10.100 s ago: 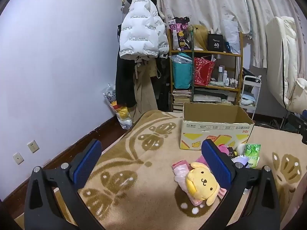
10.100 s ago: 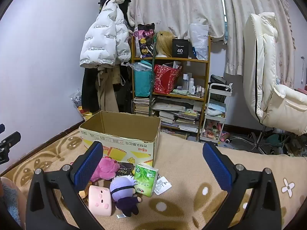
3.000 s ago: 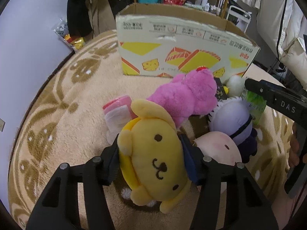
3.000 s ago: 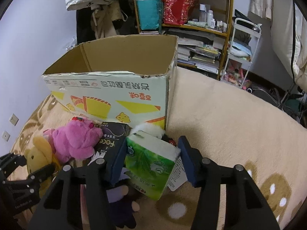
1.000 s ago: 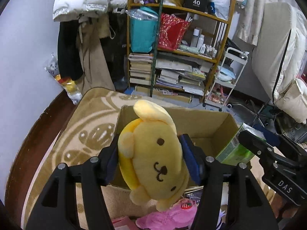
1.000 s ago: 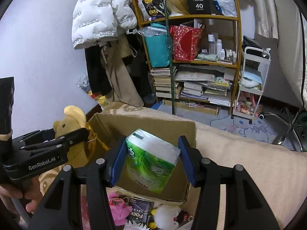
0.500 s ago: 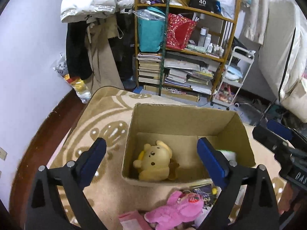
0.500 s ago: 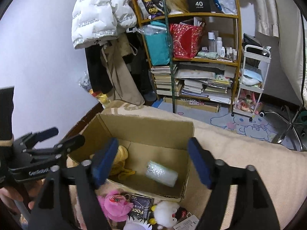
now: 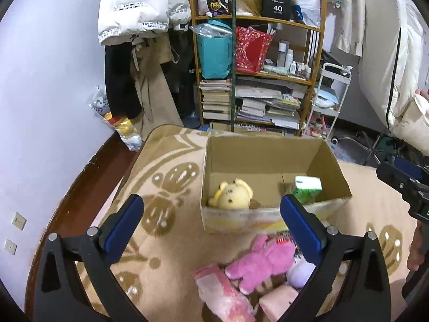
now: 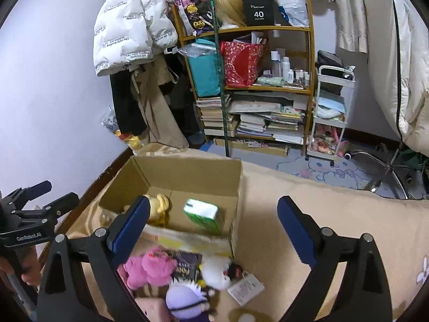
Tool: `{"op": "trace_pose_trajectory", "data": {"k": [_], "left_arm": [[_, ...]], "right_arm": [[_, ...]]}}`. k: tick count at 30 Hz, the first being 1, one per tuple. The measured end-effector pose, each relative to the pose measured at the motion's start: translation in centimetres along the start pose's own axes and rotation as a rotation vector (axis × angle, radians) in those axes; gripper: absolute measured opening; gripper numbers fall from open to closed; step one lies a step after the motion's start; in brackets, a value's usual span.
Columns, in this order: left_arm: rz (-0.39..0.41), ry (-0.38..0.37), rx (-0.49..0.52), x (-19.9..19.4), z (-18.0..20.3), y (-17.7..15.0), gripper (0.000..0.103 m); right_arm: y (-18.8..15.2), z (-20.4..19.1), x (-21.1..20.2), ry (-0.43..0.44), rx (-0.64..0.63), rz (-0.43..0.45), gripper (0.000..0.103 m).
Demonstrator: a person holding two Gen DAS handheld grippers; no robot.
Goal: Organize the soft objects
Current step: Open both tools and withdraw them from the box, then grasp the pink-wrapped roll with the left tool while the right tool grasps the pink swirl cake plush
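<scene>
An open cardboard box [image 9: 264,158] [image 10: 187,171] stands on the beige rug. Inside it lie a yellow dog plush [image 9: 232,193] [image 10: 158,204] on the left and a green tissue pack [image 9: 307,189] [image 10: 205,214] on the right. In front of the box lie a pink plush [image 9: 258,264] [image 10: 148,269], a purple-haired doll [image 10: 186,299] [image 9: 300,271], a white plush [image 10: 215,268], a pink striped soft pack [image 9: 222,293] and a pale pink cube plush [image 9: 276,302]. My left gripper [image 9: 215,228] and my right gripper [image 10: 214,224] are both open and empty, held above the box's front.
A wooden shelf [image 9: 257,61] with books, bags and bottles stands behind the box. Coats hang at the left [image 9: 139,13]. A white trolley [image 10: 331,112] and a padded chair [image 9: 396,80] are at the right. A dark packet [image 10: 185,265] and a paper tag [image 10: 245,289] lie among the toys.
A second ago each gripper held its object over the box. Both opened: the yellow plush and the tissue pack dropped into the box. Since then both grippers have pulled back a little.
</scene>
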State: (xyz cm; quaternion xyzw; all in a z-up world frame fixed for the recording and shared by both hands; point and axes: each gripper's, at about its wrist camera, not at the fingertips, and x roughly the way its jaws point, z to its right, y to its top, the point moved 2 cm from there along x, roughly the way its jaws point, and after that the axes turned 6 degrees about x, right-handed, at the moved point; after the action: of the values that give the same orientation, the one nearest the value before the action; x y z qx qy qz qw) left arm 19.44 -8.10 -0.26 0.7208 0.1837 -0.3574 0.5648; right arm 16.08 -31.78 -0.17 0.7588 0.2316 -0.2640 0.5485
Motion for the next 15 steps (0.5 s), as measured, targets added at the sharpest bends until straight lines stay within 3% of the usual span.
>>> {"op": "trace_pose_trajectory", "data": {"k": [15], "left_arm": [[-0.15, -0.017, 0.009, -1.1, 1.3, -7.1, 0.101]], "right_arm": [[-6.6, -0.6, -2.7, 0.014, -0.026, -0.096, 0.1]]}}
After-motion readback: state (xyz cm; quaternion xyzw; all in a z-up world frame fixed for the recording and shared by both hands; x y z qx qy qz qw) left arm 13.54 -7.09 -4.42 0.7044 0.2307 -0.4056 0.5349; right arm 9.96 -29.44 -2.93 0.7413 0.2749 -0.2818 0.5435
